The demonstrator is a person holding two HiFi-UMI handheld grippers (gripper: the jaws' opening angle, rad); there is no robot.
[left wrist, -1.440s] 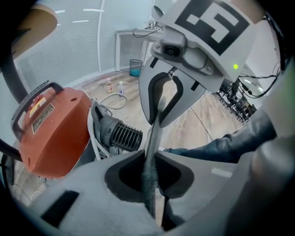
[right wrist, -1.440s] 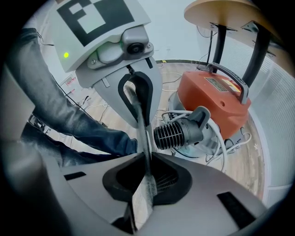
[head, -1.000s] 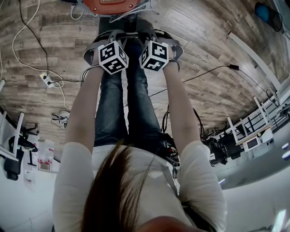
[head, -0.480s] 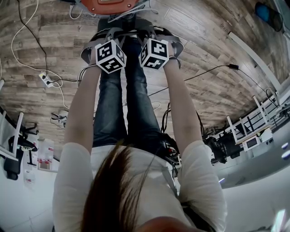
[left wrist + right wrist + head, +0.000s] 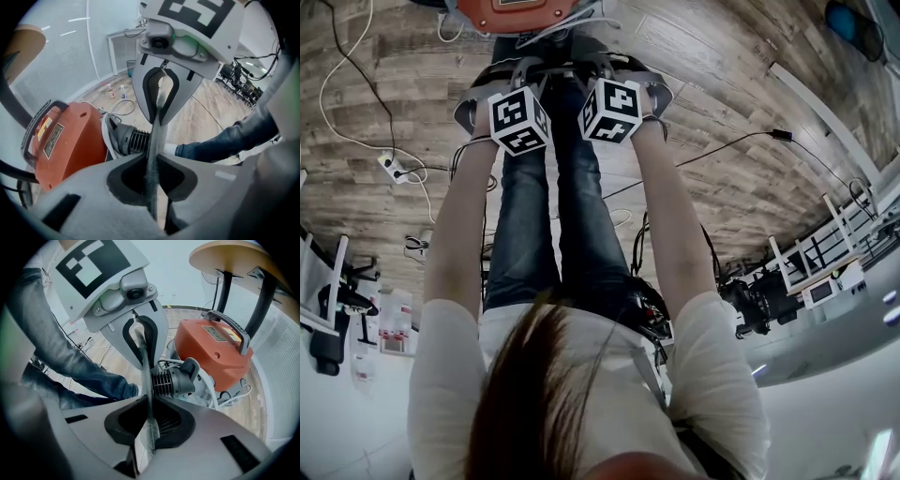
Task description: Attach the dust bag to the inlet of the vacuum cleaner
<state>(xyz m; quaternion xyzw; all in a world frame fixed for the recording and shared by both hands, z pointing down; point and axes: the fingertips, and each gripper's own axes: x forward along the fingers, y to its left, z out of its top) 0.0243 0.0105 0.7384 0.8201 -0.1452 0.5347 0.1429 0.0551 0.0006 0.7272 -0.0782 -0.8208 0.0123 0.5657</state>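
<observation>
Vacuum cleaner ahead, legs below; floor alongside free.

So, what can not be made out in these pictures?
Dust bag: edge-on in both gripper views; marker cubes hide it in the head view.
Vacuum cleaner: cut by the head view's top edge.
Ribbed inlet: its mouth sits behind the bag's edge, both gripper views.

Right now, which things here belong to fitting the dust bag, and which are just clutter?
Job: dust bag, pinched by left gripper and right gripper; vacuum cleaner; ribbed nozzle.
Lying about: power strip; cable; round table; bottles.
</observation>
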